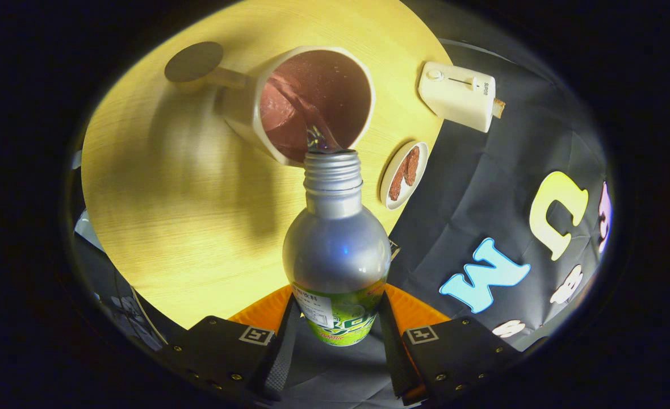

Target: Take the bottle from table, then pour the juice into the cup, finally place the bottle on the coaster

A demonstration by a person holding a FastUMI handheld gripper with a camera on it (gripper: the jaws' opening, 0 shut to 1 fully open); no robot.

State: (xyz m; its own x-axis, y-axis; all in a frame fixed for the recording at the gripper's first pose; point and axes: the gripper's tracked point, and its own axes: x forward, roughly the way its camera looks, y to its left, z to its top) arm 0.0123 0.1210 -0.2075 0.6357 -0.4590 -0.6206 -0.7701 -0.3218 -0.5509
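Pouring under way: fingers [335, 335] clamped on the tilted bottle [336, 250], mouth over the cup [312, 102].
Next, right the bottle, then carry it beyond the cup to the coaster [193, 61] (dark disc by the handle).

Silver bottle [335, 244], cream cup [312, 102], yellow woodgrain table [176, 204].

So the gripper [336, 335] is clamped around the lower body of the bottle [336, 250], one finger pressing on each side of the labelled part. Both fingers [281, 346] run nearly parallel with just the bottle's width between them. The whole gripper is tipped forward and down toward the table, so the bottle it grips points away from it, neck at the far end.
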